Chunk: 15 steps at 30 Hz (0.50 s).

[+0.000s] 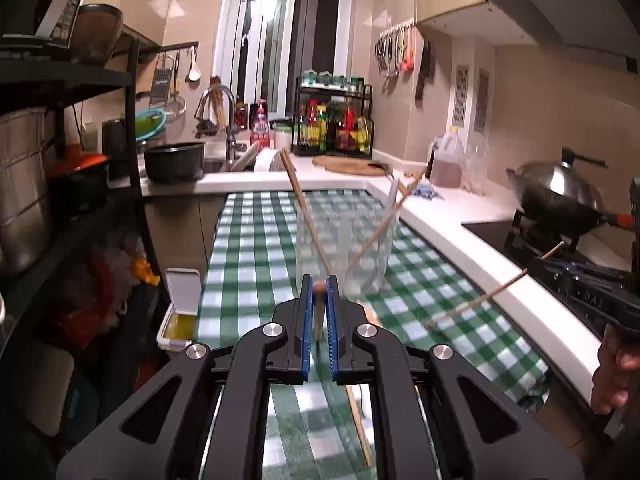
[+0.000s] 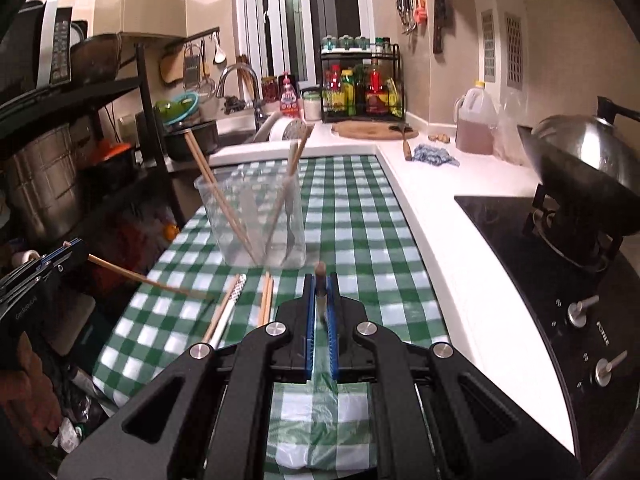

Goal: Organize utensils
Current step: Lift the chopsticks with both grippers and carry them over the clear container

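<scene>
Dim warm indoor light, window glare, fisheye-bent edges, motion blur w/ soft foreground.

The tablecloth (image 2: 352, 216) is green-and-white check; the cup (image 2: 252, 216) is clear (chopsticks (image 2: 224, 200) inside pale tan); the counter (image 2: 440, 200) is white.

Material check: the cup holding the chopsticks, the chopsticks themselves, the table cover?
Cup: clear, slightly cloudy plastic by the look; the sticks show through its wall.
Chopsticks: pale tan and matte, probably bamboo or wood.
Table cover: green-white check, slight sheen, likely plastic-coated cloth.
</scene>
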Motion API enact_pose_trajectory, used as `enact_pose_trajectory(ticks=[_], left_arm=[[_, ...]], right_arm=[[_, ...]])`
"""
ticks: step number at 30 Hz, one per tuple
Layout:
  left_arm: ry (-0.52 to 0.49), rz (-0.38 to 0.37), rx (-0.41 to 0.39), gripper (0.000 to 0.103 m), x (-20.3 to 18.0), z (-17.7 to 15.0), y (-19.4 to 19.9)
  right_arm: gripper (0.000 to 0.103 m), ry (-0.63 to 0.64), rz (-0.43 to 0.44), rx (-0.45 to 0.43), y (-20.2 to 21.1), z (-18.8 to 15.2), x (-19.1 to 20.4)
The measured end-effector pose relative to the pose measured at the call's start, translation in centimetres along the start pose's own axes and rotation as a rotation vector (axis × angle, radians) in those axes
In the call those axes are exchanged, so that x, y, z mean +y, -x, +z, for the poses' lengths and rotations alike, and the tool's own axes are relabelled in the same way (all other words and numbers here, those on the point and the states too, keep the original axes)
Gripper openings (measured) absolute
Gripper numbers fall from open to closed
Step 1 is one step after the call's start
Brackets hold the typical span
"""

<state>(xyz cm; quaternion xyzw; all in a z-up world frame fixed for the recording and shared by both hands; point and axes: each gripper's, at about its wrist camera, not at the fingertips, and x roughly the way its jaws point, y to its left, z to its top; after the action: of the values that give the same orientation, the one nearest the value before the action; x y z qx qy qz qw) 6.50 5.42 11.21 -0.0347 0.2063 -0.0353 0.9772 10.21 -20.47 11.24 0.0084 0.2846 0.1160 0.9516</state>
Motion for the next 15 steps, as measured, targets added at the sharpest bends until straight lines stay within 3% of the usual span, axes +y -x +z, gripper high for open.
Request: enact_pose_trajectory(ticks=[7, 15], left_arm=[[0.046, -0.031, -0.032, 0.007, 1.4, 4.1, -0.3], [0.079, -0.072, 0.009, 0.006, 2.3, 7.4, -1.9]], right_arm=[[0.006, -0.023, 0.026, -0.01, -0.6, 2.7, 0.3], [0.006, -0.058, 0.055, -0.017, -1.4, 5.2, 0.3]])
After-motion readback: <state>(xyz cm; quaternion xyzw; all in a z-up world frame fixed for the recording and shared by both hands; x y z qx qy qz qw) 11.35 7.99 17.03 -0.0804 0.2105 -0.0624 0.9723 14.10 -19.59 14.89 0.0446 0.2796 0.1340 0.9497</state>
